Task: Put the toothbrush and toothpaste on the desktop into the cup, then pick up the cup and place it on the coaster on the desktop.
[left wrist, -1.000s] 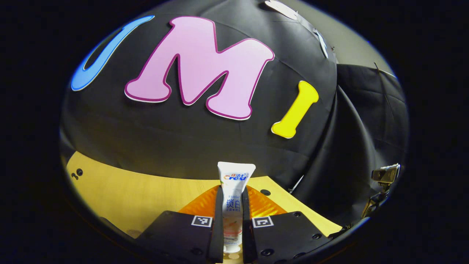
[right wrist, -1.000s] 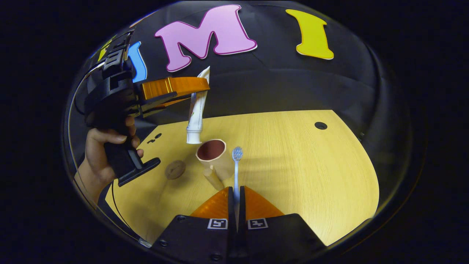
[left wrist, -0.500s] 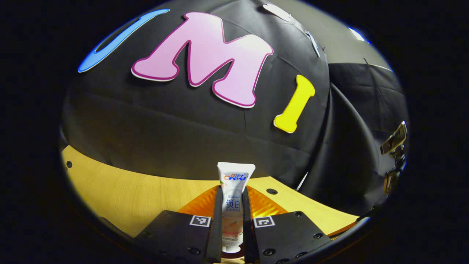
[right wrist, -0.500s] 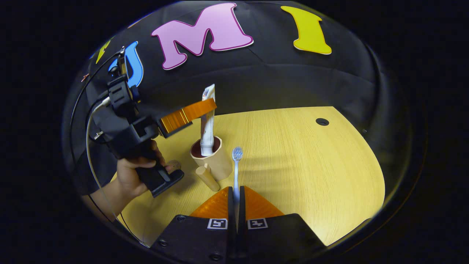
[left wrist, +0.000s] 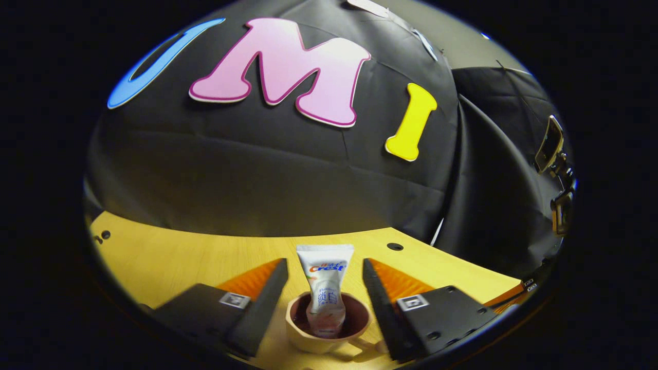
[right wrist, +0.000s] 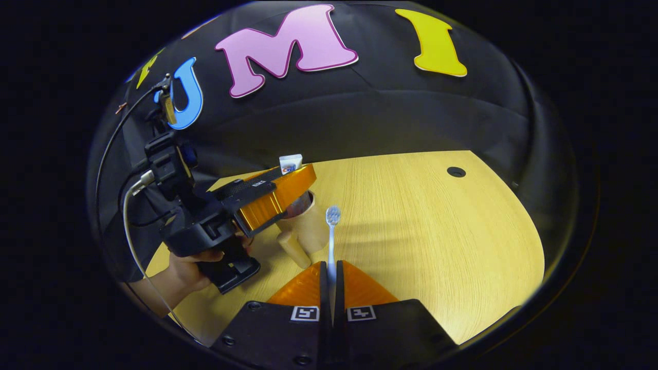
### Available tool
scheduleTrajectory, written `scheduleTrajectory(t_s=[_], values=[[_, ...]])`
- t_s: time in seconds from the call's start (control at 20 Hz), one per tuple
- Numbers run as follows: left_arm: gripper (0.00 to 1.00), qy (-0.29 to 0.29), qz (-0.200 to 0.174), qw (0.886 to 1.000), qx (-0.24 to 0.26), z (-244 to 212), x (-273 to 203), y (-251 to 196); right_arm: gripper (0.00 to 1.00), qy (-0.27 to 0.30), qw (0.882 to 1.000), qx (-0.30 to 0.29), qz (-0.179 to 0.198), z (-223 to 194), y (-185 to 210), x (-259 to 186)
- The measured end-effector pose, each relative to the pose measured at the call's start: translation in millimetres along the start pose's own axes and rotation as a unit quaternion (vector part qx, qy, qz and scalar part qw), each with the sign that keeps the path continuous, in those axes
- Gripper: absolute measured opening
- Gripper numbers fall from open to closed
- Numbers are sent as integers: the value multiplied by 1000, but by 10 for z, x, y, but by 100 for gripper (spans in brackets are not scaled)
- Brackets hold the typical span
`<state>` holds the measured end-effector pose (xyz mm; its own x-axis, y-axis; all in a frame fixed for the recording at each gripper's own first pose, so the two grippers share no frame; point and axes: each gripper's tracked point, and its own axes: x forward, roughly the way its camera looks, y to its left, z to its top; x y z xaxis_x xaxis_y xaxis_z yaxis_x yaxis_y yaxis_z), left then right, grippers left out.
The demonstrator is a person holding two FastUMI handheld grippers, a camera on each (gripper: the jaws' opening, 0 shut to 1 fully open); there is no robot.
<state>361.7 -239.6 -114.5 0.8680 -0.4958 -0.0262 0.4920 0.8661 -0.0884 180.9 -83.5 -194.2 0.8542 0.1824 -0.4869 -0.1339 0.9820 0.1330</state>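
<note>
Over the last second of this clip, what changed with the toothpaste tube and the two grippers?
The left gripper lowered the white toothpaste tube into the tan cup with a dark red inside and let go; its fingers now stand open on either side of the cup. The right gripper stayed shut on the white toothbrush with pale blue bristles, and the cup stayed put on the wooden desktop.

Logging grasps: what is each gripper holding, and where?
Right gripper: toothbrush, by its handle. Left gripper: nothing; toothpaste stands released in the cup.
</note>
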Motion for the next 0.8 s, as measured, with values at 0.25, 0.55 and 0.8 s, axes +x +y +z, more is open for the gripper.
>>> scheduleTrajectory(t_s=[0.25, 0.55, 0.8], values=[[98, -25, 42, 999, -6, 322, -398, 54, 5, -38, 999, 5, 3, 333, 53, -46], [98, 14, 102, 995, -6, 106, -1269, 384, 5, -101, 994, 4, 33, 926, 318, 22], [98, 78, 182, 979, -39, -340, -2087, 621, 5, -150, 986, 4, 74, 1360, 678, 231]])
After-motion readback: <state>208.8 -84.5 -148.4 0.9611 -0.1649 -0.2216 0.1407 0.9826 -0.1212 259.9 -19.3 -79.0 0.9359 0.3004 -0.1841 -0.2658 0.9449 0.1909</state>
